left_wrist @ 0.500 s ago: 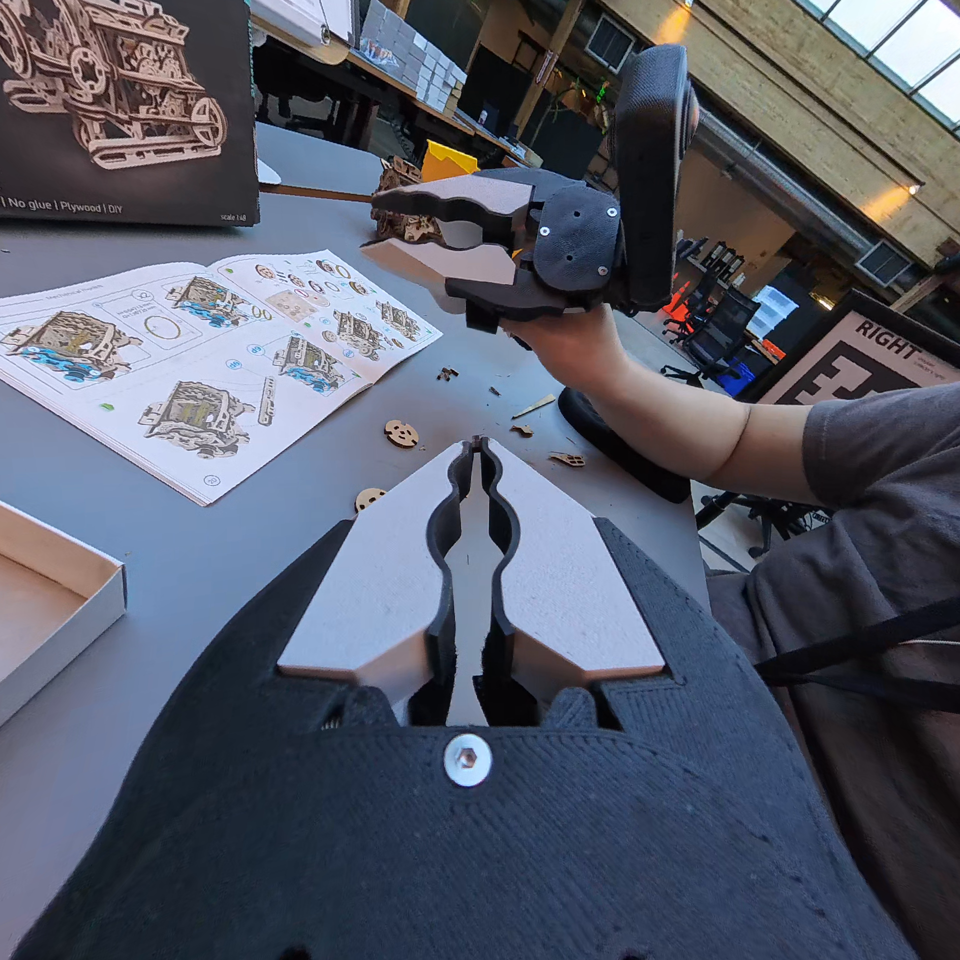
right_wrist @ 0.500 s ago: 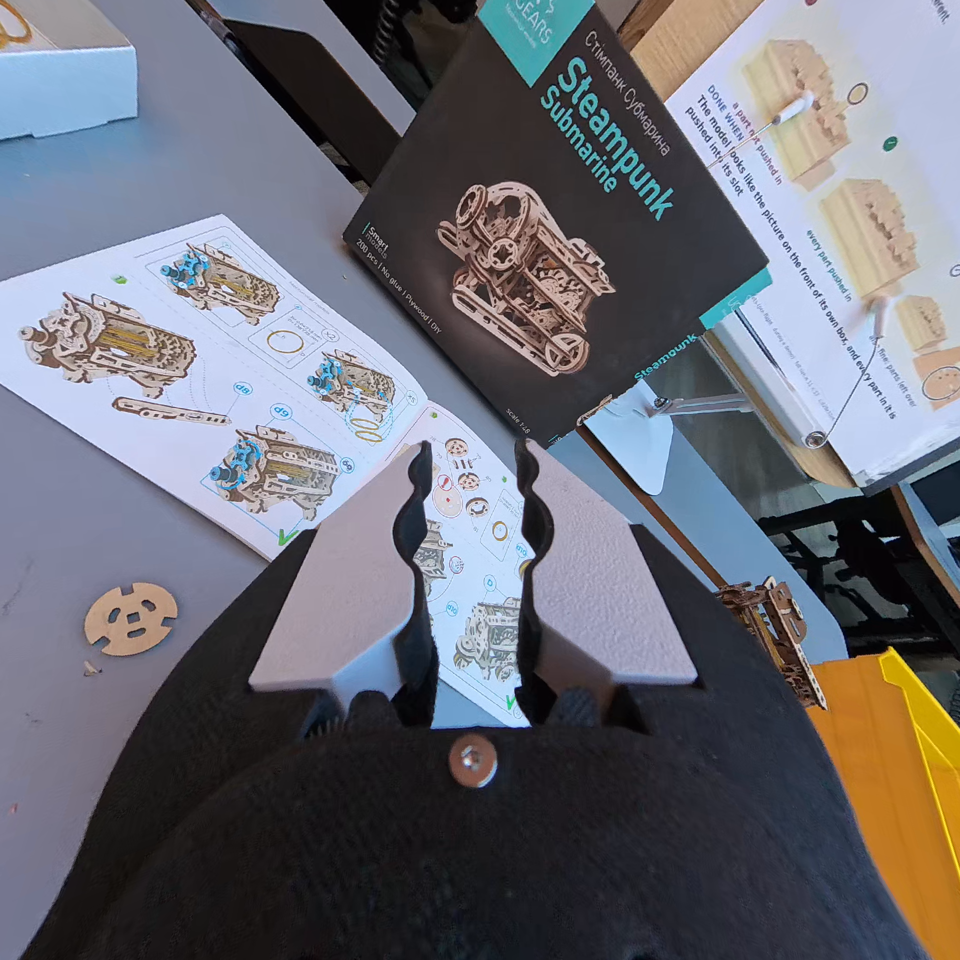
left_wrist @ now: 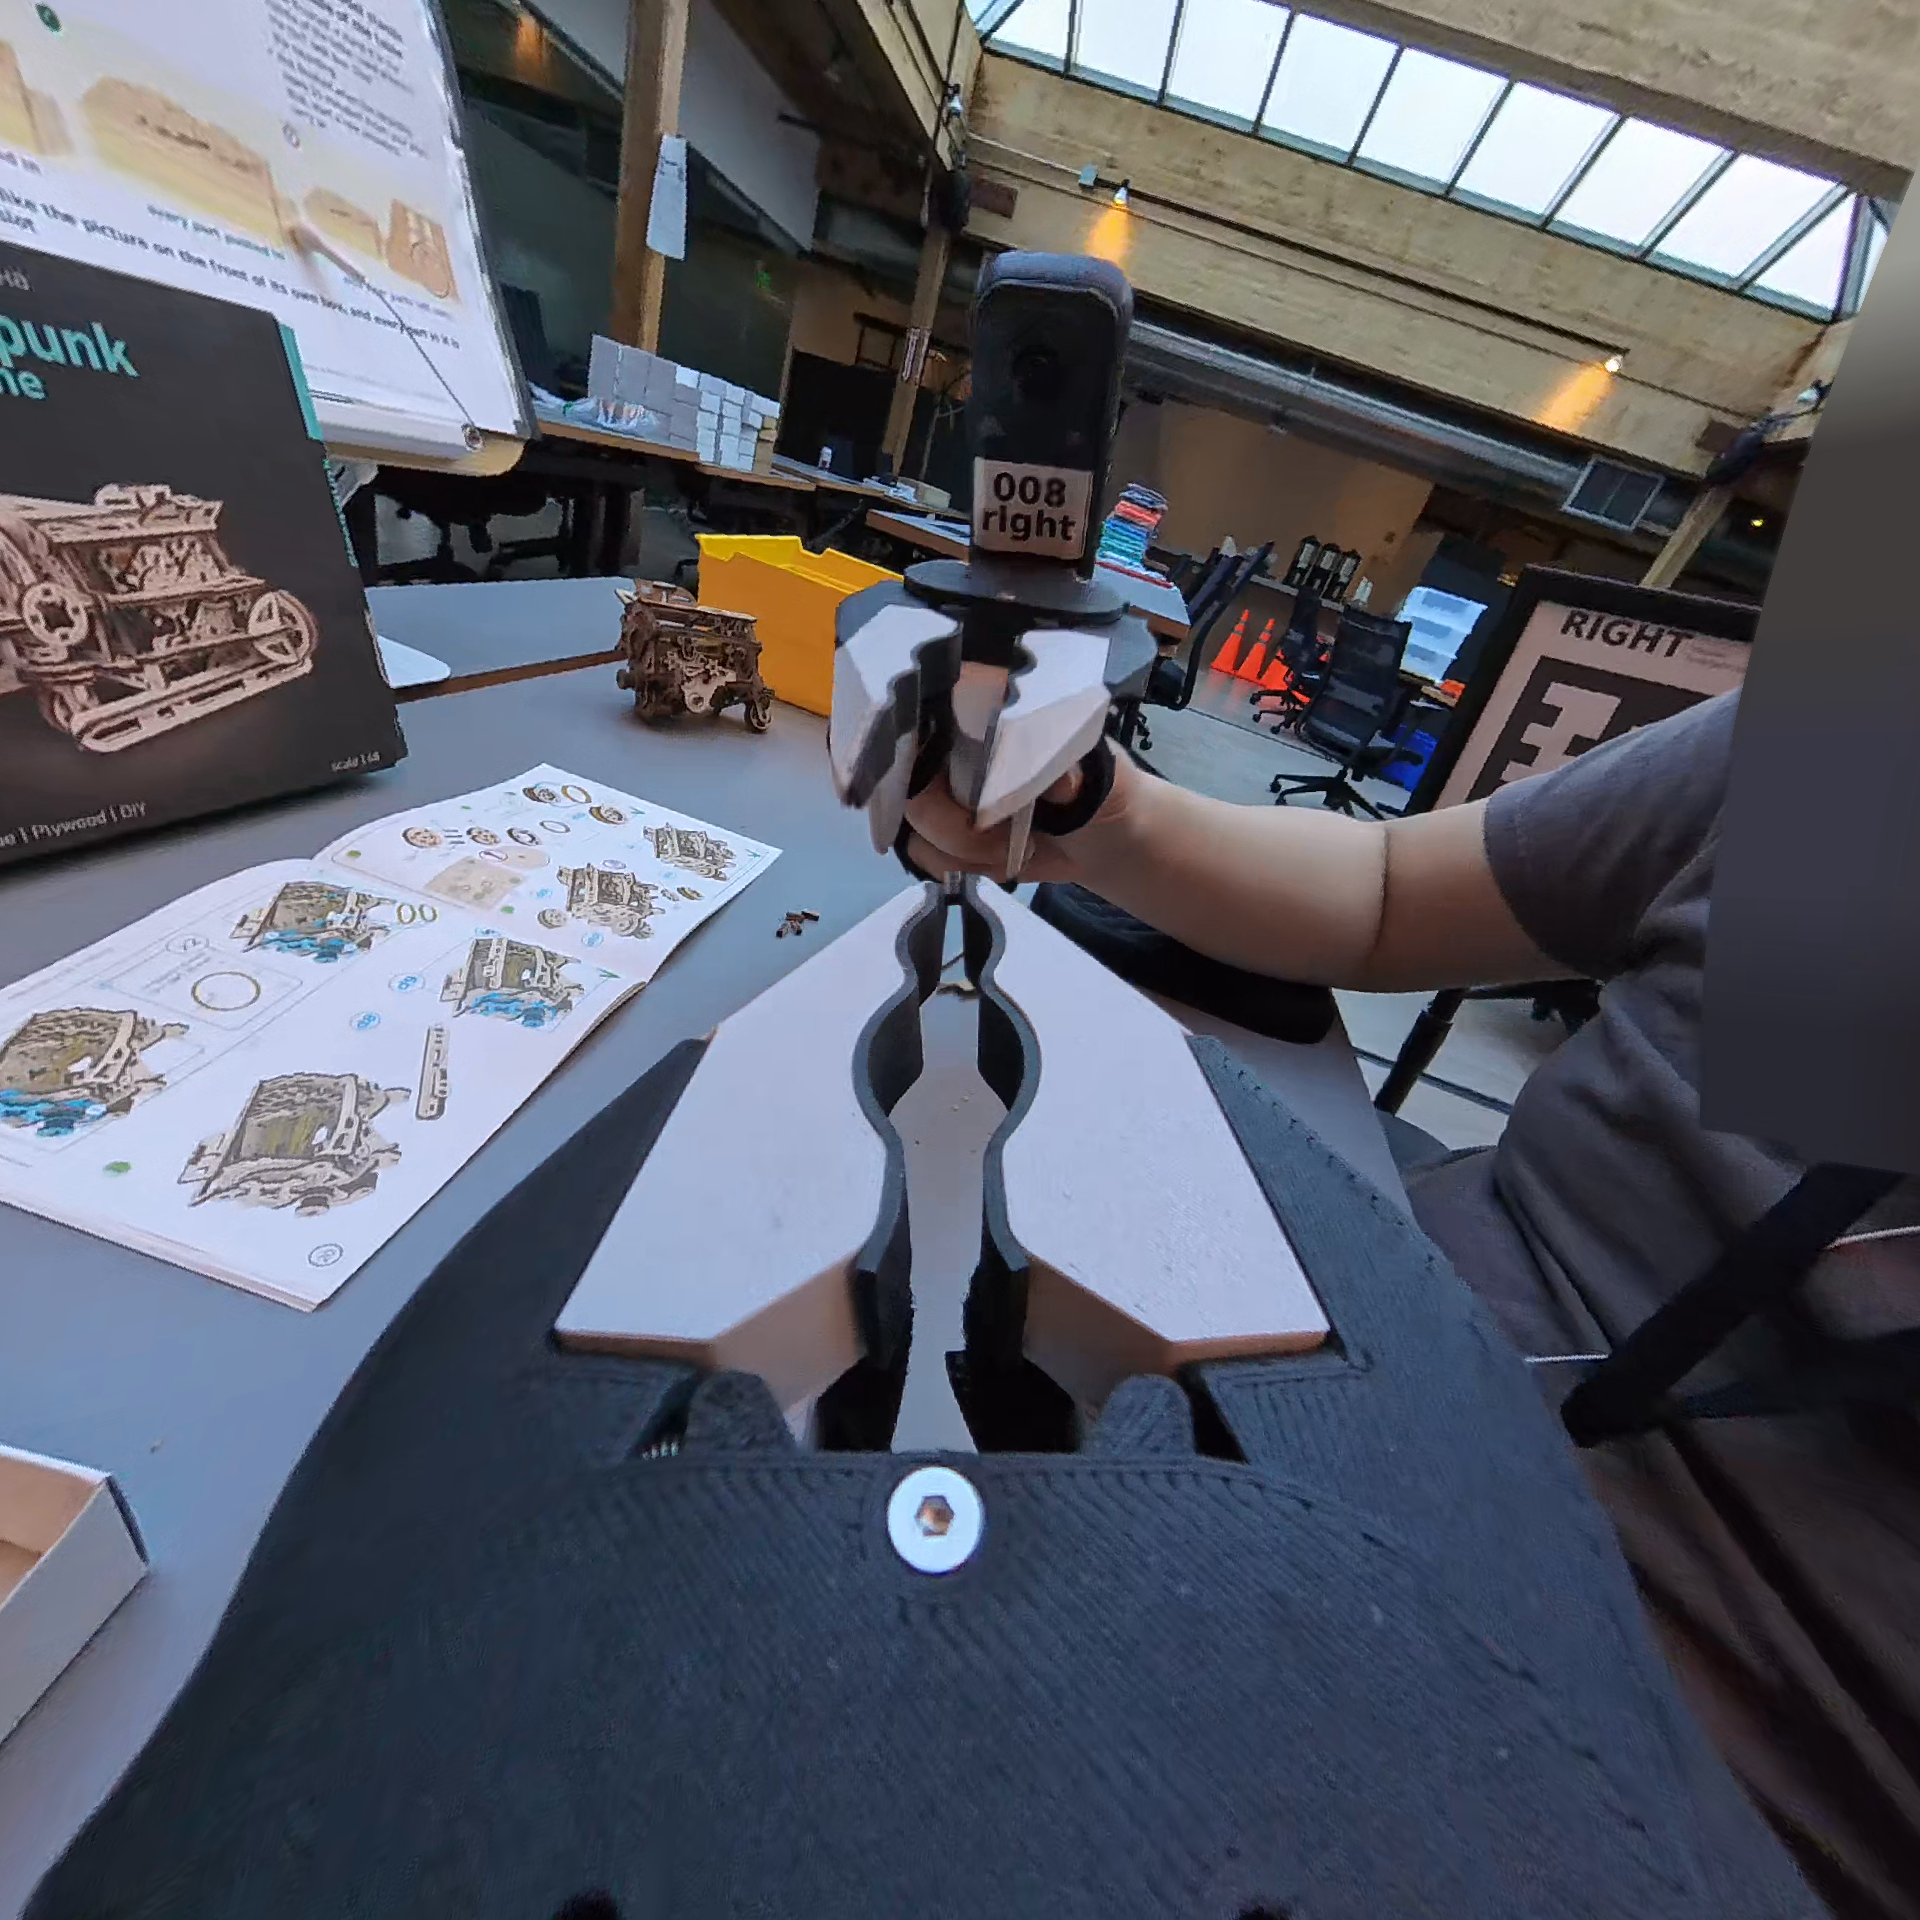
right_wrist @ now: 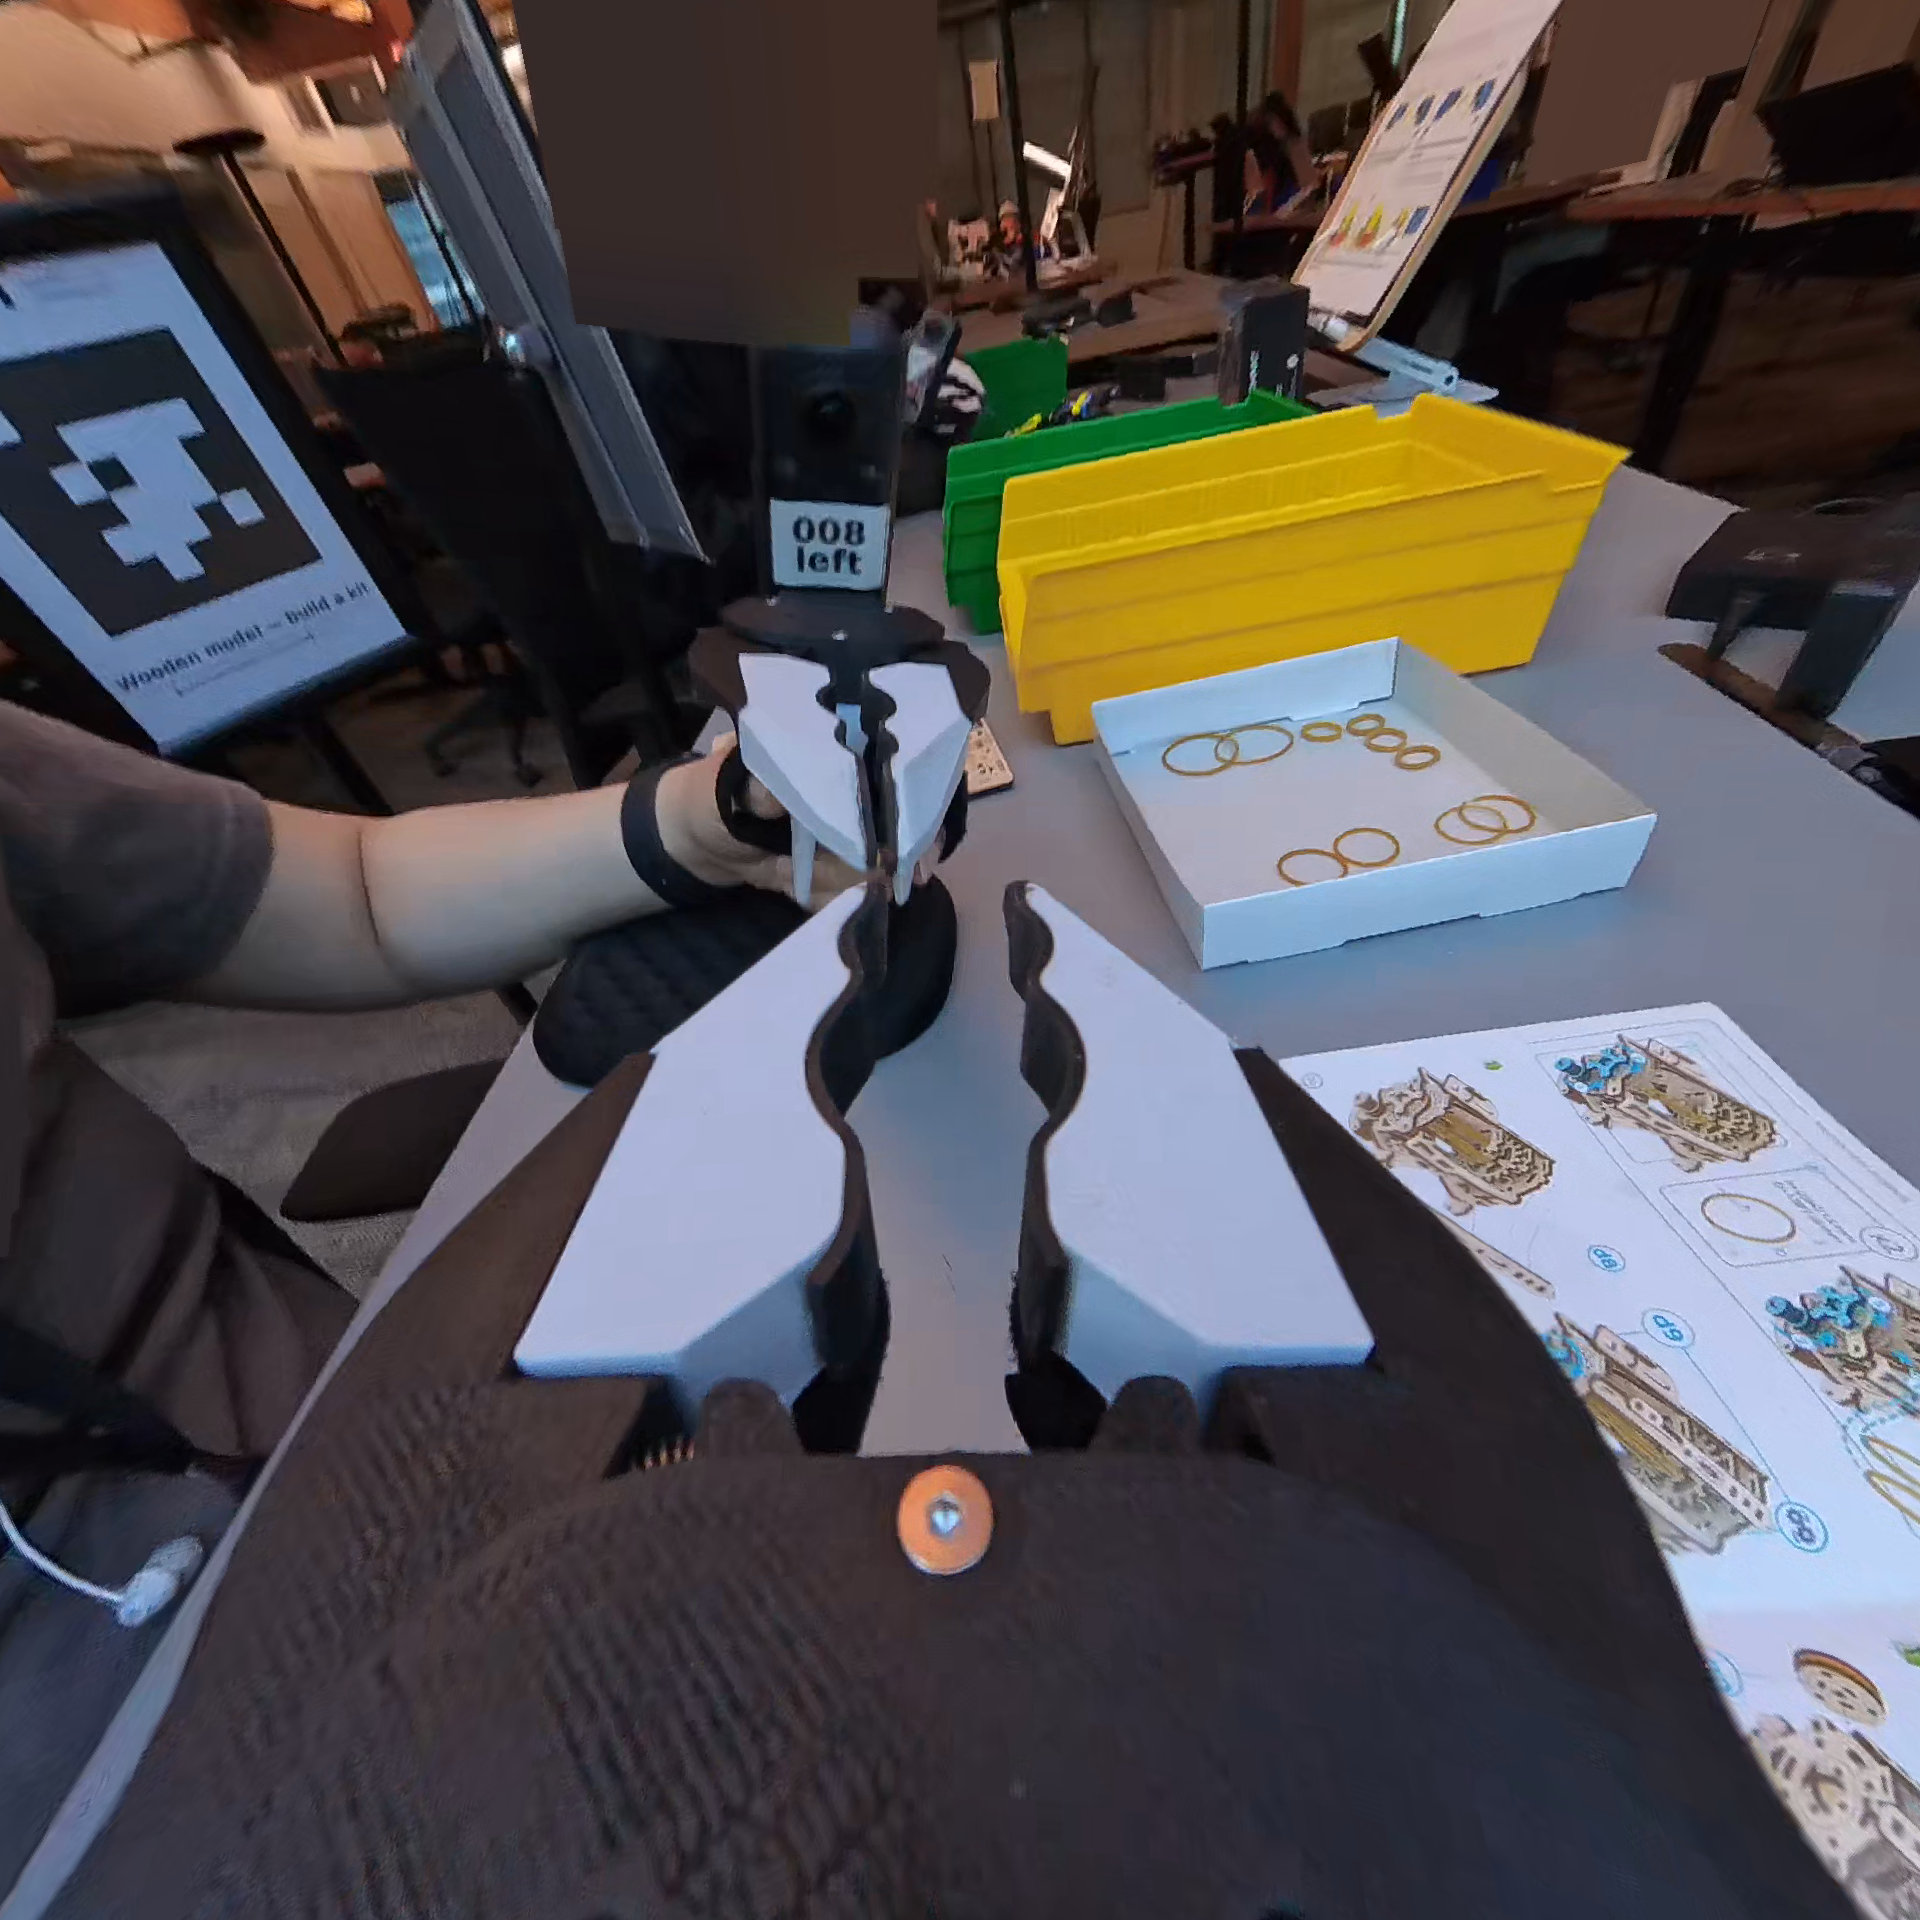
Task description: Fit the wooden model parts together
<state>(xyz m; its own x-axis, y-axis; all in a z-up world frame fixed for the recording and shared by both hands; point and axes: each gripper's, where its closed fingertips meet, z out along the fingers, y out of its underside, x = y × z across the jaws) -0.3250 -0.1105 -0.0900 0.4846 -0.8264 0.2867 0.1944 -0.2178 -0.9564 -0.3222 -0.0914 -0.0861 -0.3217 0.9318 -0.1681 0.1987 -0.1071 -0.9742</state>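
The left gripper [left_wrist: 951, 904] is pinched shut on nothing visible; the right gripper [right_wrist: 940, 904] stands parted and empty, tip to tip with it. The wooden model [left_wrist: 694, 655] sits well beyond both. Likely next: pick a loose part, checking the booklet [left_wrist: 343, 997]. Grippers and box [left_wrist: 156, 561] carry printed labels.

Yellow bin [right_wrist: 1288, 561] sits right in front of a green bin [right_wrist: 1039, 488]. White tray [right_wrist: 1174, 894] nearby, full of rubber bands [right_wrist: 1340, 852], next to the open instruction booklet [right_wrist: 1621, 1247].
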